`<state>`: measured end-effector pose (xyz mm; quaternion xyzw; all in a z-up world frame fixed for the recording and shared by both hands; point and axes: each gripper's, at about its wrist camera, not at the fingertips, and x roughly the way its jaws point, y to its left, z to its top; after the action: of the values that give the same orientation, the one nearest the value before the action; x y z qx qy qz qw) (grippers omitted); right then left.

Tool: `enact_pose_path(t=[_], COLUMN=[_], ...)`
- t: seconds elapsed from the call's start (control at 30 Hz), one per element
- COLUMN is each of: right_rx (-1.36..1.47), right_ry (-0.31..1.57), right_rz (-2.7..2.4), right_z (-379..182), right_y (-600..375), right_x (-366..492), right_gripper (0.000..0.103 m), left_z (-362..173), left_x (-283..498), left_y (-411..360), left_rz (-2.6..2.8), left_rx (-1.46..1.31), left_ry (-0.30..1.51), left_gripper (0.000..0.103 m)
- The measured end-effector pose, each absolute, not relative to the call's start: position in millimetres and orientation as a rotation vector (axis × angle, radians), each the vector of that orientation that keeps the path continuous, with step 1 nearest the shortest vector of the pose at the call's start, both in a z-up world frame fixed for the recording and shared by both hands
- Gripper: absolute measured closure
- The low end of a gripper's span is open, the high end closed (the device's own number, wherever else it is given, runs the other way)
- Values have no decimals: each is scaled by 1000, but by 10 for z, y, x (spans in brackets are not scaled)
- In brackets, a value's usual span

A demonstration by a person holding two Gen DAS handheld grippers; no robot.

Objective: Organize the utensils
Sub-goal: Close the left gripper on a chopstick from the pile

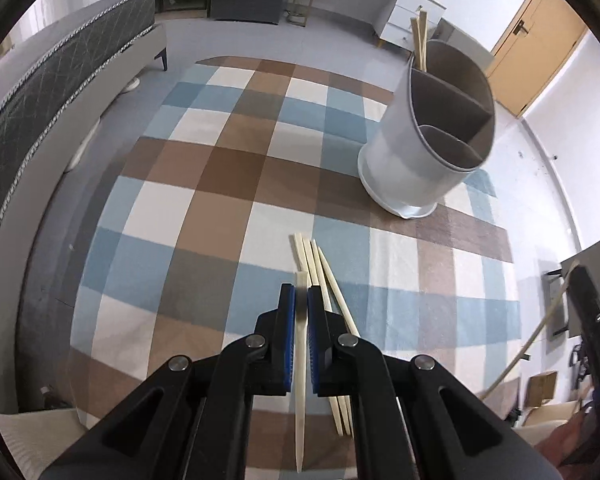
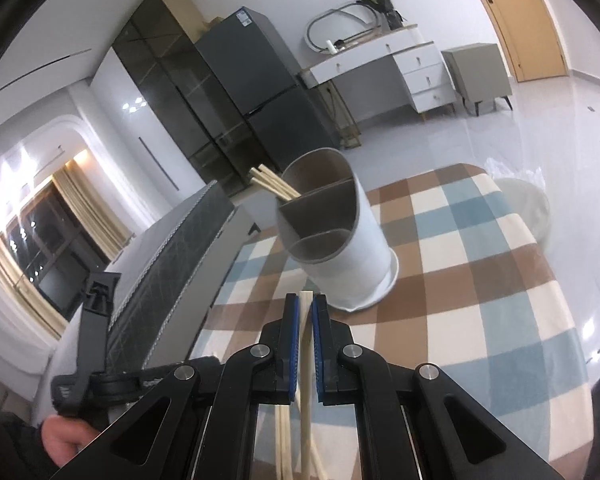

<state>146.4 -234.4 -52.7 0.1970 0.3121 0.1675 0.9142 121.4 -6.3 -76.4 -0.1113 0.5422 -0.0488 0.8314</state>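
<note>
I held one chopstick [image 1: 301, 344] in each claw, left [image 1: 300, 300] and right [image 2: 306, 308]; light, stiff, slippery sticks, best pinched mid-length.

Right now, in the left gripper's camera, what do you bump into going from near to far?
Left gripper shut on one chopstick → loose chopsticks on the table → white utensil holder → chopsticks standing in its far compartment.

One white holder [image 1: 416, 160] with three compartments stands at two o'clock, about three chopsticks [image 2: 274, 186] poke from its far section, roughly four loose chopsticks [image 1: 320, 276] lie at six o'clock, and each of two grippers carries one more.
</note>
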Motion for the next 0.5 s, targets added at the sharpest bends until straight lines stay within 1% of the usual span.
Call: enact_pose_path(t=[0.3,0.5], right_rx=[350,308], right_ry=[584,570], right_rz=[328,311], right_z=[-363,-274], right_y=[-2250,-2206], right_x=[1147,1074], right_gripper=[97,97], left_z=[-525,-447], left_x=[1175,1195], left_y=[-81,-226], left_rz=[-209,-270], left_rx=[-254,-199], left_ry=[1116,1120], left_gripper=[102,102])
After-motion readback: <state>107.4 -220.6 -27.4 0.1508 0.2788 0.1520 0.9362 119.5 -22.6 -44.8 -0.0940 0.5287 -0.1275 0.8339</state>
